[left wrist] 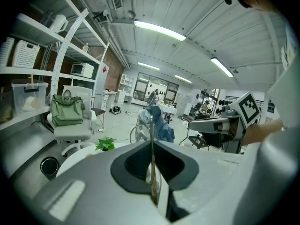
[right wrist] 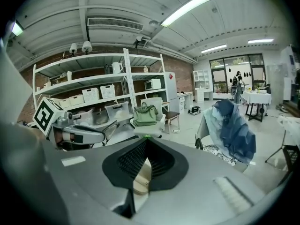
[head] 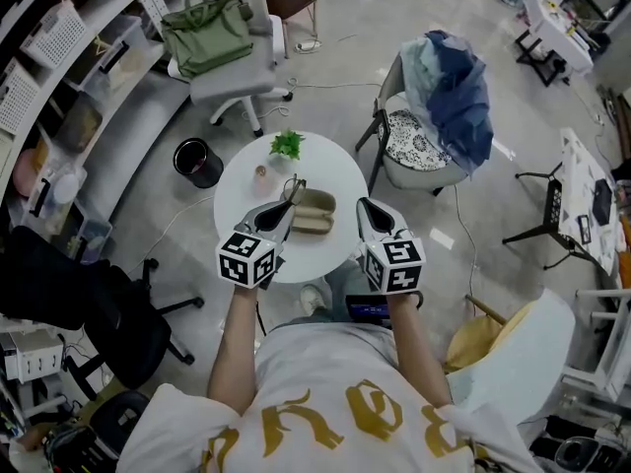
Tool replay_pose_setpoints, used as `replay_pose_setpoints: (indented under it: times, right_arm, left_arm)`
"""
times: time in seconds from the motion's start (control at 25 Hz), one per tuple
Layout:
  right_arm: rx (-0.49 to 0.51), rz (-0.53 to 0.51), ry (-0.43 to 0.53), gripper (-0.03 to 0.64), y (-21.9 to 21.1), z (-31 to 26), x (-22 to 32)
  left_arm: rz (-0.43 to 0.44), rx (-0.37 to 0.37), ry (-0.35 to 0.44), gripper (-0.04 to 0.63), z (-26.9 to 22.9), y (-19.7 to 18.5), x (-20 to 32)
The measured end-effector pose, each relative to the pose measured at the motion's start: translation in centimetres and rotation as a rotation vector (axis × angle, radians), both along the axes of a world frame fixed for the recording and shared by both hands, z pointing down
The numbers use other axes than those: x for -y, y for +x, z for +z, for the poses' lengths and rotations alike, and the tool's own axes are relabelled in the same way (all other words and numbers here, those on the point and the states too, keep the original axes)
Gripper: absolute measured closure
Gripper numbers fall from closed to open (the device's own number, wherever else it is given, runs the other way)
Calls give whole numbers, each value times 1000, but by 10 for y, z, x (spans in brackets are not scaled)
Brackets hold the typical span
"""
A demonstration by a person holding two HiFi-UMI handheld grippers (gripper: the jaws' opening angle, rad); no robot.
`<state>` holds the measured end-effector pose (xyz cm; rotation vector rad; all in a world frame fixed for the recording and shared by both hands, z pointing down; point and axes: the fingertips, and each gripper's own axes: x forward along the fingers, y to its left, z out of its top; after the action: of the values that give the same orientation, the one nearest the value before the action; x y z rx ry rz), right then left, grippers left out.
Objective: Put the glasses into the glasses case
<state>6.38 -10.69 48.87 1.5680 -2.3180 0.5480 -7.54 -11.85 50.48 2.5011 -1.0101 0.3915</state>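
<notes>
On the round white table (head: 242,200) lies an open tan glasses case (head: 312,213). The thin-framed glasses (head: 294,187) stand just above the case's left end. My left gripper (head: 286,210) is shut on them. In the left gripper view a glasses temple (left wrist: 152,130) rises out of the closed jaws, and the lens is mostly hidden. My right gripper (head: 364,206) hovers right of the case, shut with nothing in it. Through the right gripper view's jaw gap I see the case (right wrist: 140,175) below and the left gripper (right wrist: 77,136) at the left.
A small potted plant (head: 287,145) and a small cup (head: 261,172) stand at the table's far side. A black bin (head: 198,162), a white chair with a green bag (head: 208,31) and a chair draped in blue clothes (head: 449,97) surround the table.
</notes>
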Motion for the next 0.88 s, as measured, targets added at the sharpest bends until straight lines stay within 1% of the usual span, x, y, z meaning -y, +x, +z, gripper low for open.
replay_pose_setpoints:
  times: [0.12,0.24,0.4,0.56,0.72,0.88]
  right_arm:
    - [4,-22,-4,594,-3,4,6]
    - [-8,-48,-25,594,-1,14,12]
    - [10,-61,-50,594,4,22,20]
    - [9,-90,-52,594,6,31,25]
    - [24,-102,-73,594,10,42,30]
    - [29,-112,-108,594,10,54,34]
  left_arm:
    - [-2,-2,6,578,-1,0,8]
    - [-13,-4,-11,578,8,4,18]
    - [9,23,-34,578,22,13,21]
    - [22,62,-65,578,40,16,22]
    - [59,112,-96,578,62,22,20]
    - [110,133,-126,578,77,30,18]
